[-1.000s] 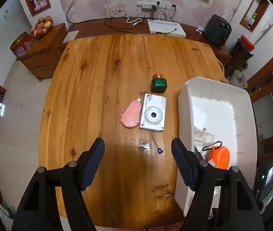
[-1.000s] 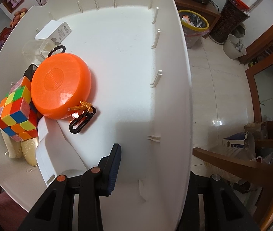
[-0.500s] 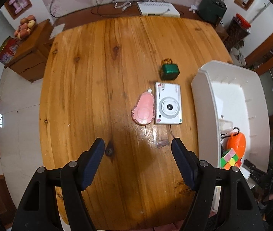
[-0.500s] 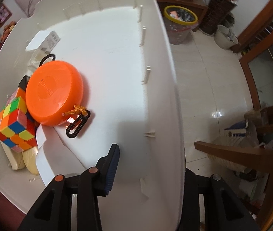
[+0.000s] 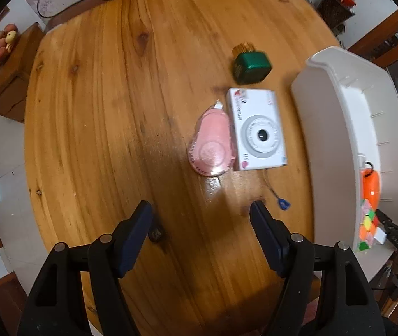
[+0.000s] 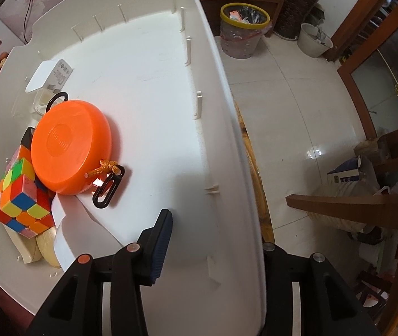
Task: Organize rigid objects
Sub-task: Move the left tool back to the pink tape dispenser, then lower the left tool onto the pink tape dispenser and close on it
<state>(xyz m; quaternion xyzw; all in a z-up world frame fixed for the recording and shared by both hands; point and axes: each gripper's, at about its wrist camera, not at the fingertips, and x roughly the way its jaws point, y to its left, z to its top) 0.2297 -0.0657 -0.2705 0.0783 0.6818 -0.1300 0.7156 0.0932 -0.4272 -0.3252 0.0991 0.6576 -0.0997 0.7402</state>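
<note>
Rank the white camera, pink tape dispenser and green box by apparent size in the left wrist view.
1. white camera, largest
2. pink tape dispenser
3. green box, smallest; it lies farther from the lens, so its true size is less certain.

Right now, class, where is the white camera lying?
In the left wrist view, the white camera lies flat on the wooden table, between the pink tape dispenser on its left and the white bin on its right, below the green box.
</note>
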